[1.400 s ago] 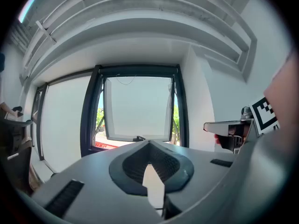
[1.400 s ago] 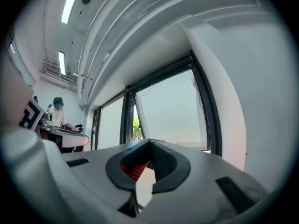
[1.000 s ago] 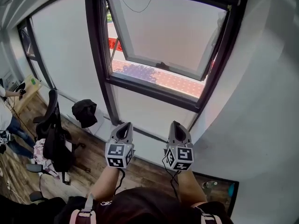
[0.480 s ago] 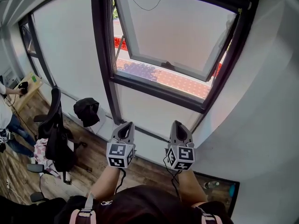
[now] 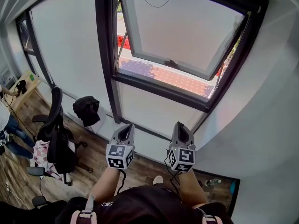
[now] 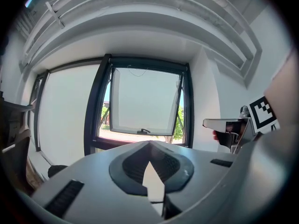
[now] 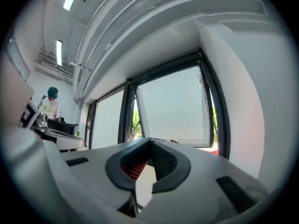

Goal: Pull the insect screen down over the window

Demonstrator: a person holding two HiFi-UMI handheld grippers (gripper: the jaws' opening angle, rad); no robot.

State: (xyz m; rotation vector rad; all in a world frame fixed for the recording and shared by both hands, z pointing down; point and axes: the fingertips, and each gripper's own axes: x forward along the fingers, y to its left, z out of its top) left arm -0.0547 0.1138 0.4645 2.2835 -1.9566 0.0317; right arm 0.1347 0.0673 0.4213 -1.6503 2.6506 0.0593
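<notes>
While both point at the wall, low centre of frame, left hand-held gripper (image 5: 124, 132) and right hand-held gripper (image 5: 181, 129) show jaws pressed together, nothing between. Window (image 5: 182, 36) upper centre, sash tilted outward. Thin cord (image 5: 156, 3) at its top. Chair (image 5: 56, 139) lower left.

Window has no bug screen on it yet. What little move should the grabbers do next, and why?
Probably lift the right gripper toward the thin cord hanging at the window top. It and the left gripper are shut, empty and well below; that cord may be the screen's pull.
</notes>
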